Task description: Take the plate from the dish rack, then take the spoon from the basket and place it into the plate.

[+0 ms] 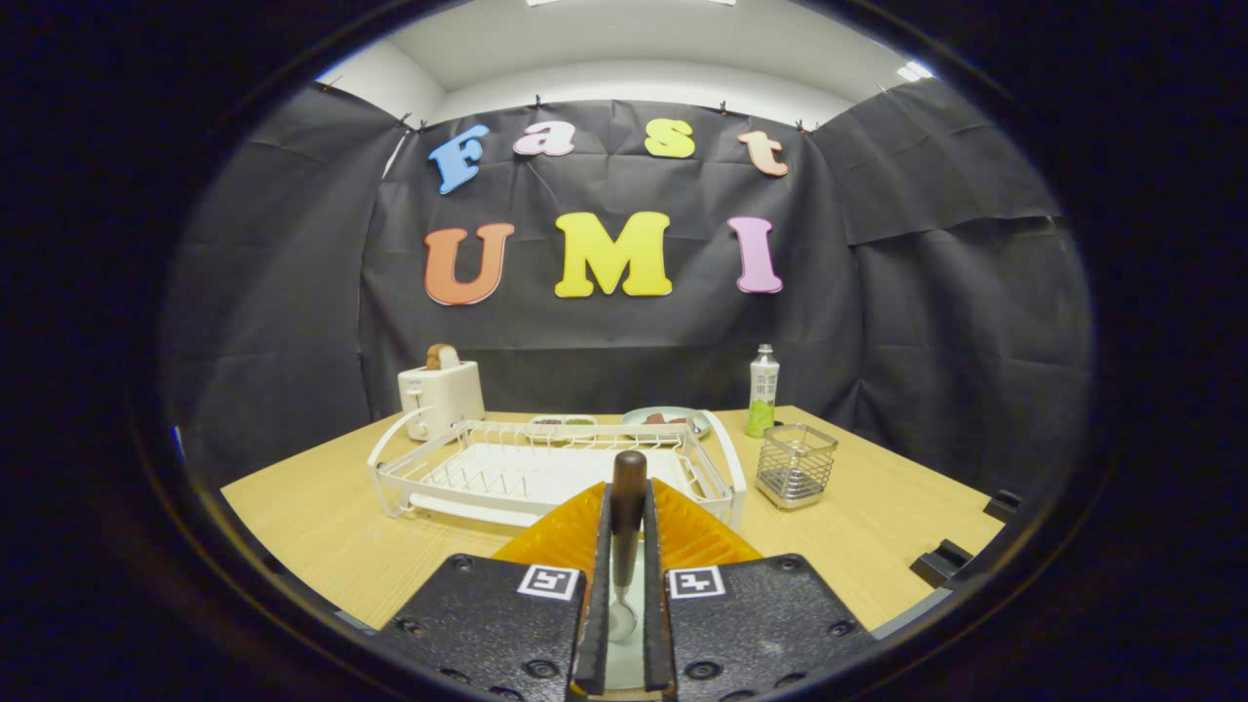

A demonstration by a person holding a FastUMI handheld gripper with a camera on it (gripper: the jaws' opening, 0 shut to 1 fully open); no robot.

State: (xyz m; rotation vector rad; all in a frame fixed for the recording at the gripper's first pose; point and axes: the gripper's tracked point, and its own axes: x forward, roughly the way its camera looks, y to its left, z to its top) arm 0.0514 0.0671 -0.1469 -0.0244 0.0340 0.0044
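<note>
My gripper (627, 517) is shut on the spoon (629, 480). Its dark wooden handle stands up between the orange fingers (565, 531), and its metal bowl hangs low in the narrow gap between them. A pale surface shows in that gap under the spoon's bowl; I cannot tell whether it is the plate. Just beyond the fingers the white dish rack (419, 478) stands on the wooden table with no plate in it. To the right of the rack sits the wire basket (796, 466), with nothing showing inside.
A white toaster (441, 390) with a slice of bread stands behind the rack's left end. Two dishes of food (667, 419) lie behind the rack, with a green bottle (762, 392) beside them. Black clamps (944, 563) sit on the table's right edge.
</note>
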